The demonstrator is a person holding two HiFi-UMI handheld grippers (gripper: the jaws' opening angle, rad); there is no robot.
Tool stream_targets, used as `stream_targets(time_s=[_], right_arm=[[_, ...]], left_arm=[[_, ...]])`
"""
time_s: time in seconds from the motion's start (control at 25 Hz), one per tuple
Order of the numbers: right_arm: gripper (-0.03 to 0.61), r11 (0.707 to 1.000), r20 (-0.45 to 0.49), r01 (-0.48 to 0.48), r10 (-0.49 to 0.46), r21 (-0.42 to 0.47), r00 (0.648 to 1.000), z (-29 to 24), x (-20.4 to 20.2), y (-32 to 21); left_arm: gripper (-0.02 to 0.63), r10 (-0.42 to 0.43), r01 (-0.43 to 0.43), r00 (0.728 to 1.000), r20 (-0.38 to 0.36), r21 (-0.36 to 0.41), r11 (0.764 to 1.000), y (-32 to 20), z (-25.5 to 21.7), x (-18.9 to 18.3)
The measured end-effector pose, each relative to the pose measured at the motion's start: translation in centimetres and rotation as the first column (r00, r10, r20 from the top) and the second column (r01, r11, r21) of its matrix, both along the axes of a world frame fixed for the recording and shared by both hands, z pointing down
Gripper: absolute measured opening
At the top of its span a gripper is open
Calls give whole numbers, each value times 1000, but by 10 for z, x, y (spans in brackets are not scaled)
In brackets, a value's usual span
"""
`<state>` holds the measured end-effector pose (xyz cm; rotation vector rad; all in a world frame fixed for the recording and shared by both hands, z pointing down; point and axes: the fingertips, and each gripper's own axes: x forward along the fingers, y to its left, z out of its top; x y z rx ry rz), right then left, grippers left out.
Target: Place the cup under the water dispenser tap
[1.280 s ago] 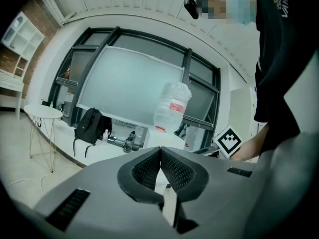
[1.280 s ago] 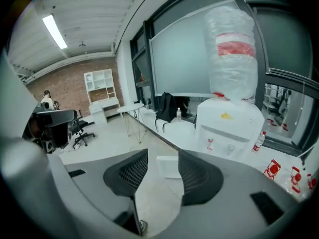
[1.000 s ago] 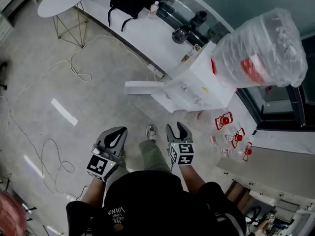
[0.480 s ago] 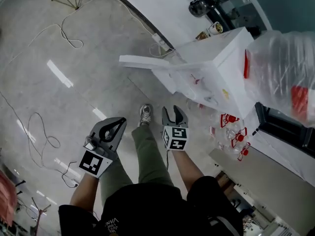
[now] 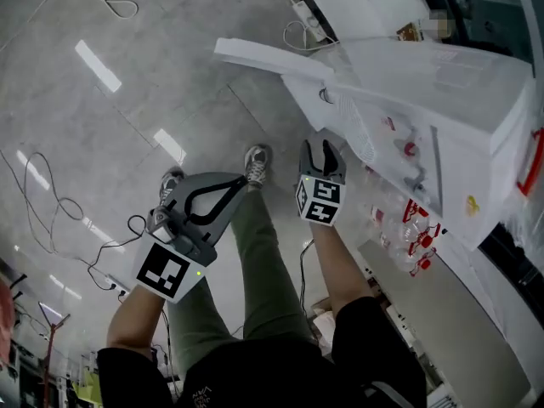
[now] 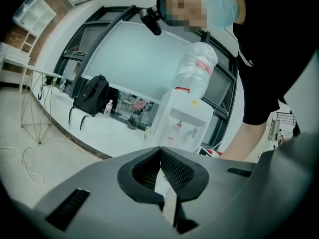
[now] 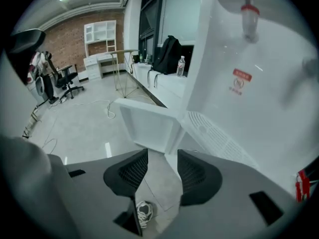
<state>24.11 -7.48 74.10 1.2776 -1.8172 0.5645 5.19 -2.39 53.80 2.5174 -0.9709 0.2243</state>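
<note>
The left gripper [image 5: 244,180] is held low over the pale floor [image 5: 127,126]. Its black ribbed fingers [image 6: 175,167] are pressed together at the tips, and nothing is caught between them. The right gripper [image 5: 324,146] is carried with its fingers [image 7: 130,171] a little apart. Only floor and a grey-and-white shoe [image 7: 143,212] are seen through the gap, so nothing is gripped.

Just ahead of the right fingers, a flat white panel [image 7: 147,126], perhaps an open door, juts from the tall white water dispenser [image 7: 239,88]. To the right of those fingers lies the dispenser's slotted white drip grille [image 7: 214,133]. Above and beyond the right fingertips, a red-handled tap [image 7: 248,11] is mounted on the dispenser's front. A second tap beside it is too blurred to be described.

Far beyond the left fingers, the dispenser is shown topped by a large clear water bottle [image 6: 196,68]. A black backpack [image 6: 92,96] is set on the white counter to the left of it. The cup cannot be made out in any view.
</note>
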Motion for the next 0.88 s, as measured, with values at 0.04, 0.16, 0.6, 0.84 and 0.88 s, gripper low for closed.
stream_targets(time_s=[0.04, 0.16, 0.6, 0.84, 0.88], right_arm=[[175, 1000, -10, -22, 21, -9, 1000, 18, 9, -3], [175, 998, -56, -54, 52, -32, 997, 71, 32, -13], [175, 994, -285, 83, -101, -76, 953, 217, 64, -53], [175, 989, -383, 105, -138, -106, 913, 267, 97, -84], [175, 989, -394, 99, -135, -111, 909, 274, 102, -88]], left_arm=[[20, 0, 0, 1000, -4, -4, 1000, -1, 11, 3], [20, -5, 5, 1000, -17, -10, 1000, -7, 45, 9], [20, -76, 74, 997, -29, -57, 996, -13, 160, 15], [20, -126, 124, 992, -31, -82, 989, -17, 206, 22], [20, -134, 131, 990, -32, -86, 988, -17, 212, 24]])
